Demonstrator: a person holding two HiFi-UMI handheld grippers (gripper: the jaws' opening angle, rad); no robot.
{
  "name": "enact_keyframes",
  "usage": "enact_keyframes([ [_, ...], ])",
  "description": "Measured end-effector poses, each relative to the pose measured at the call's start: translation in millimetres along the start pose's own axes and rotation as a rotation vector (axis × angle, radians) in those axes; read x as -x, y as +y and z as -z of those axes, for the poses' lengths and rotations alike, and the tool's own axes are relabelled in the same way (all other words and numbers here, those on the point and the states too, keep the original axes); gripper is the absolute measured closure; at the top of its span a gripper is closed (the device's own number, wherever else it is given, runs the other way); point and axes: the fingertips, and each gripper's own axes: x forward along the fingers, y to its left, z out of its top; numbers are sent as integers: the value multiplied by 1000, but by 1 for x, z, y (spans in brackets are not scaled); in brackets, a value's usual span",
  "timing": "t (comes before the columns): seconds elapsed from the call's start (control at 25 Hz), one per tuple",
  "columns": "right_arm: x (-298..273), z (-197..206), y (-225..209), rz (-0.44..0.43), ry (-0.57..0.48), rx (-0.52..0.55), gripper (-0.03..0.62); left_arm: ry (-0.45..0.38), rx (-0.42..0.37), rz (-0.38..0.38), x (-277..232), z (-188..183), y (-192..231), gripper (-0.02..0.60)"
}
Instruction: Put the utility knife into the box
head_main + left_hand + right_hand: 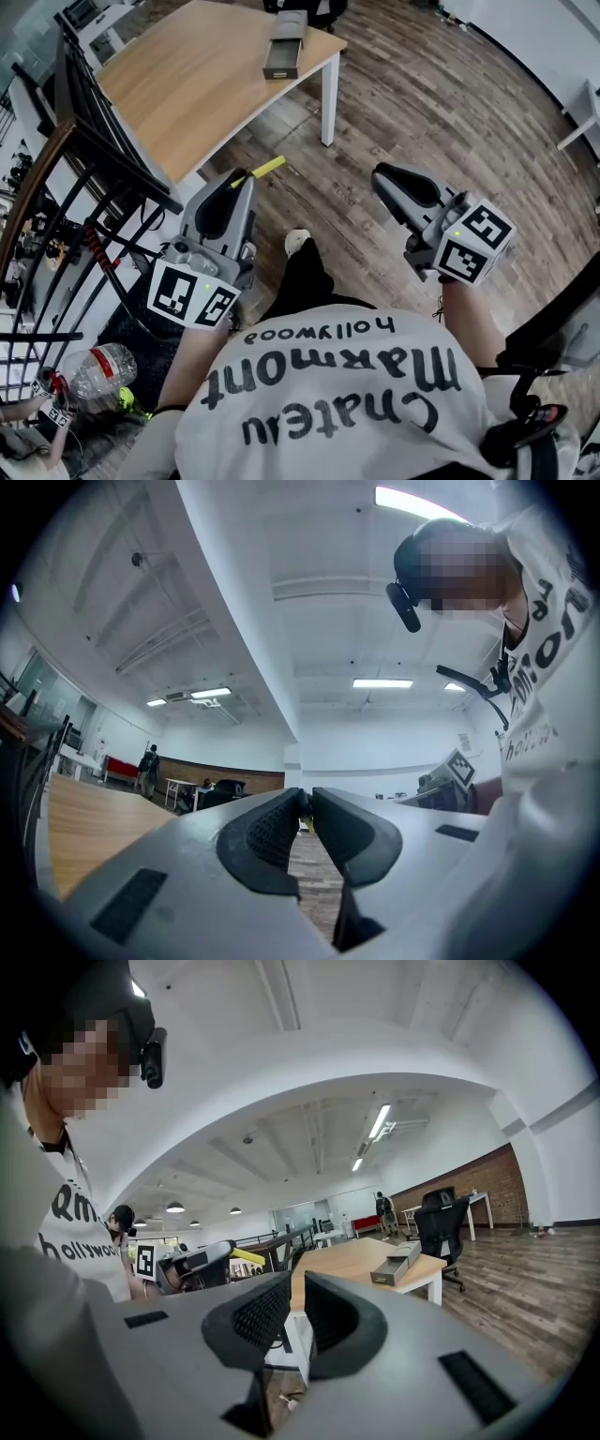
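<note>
The utility knife (263,169) is yellow, and its end sticks out past the tips of my left gripper (239,179), which is shut on it. In the left gripper view only a yellow speck of the knife (305,821) shows between the pads. My right gripper (382,174) is held over the wooden floor with its jaws shut and nothing between them. The box (284,52) is a grey open tray near the far corner of the wooden table (187,84), well ahead of both grippers. The right gripper view also shows the box (396,1265) and the left gripper (192,1266) with the knife (246,1256).
A black metal railing (94,141) runs along the left, by the table's side. The white table leg (328,98) stands in front of the grippers. A plastic bottle (98,367) lies at lower left. A black office chair (441,1218) stands beyond the table.
</note>
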Motion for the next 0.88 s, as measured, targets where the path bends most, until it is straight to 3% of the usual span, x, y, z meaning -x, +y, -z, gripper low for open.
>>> enact_keyframes([
  [0.2,-18,-1,-24,21,-4,22,543,-19,-1,-85,4,3,60,535],
  [0.36,-38,-4,-61,59,-15,-9,543,-43,97,-144,-17,7,116,535],
  [0.88,-151,-39,-138,-4,0,-36,543,-5,121,-97,-123,18,205,535],
])
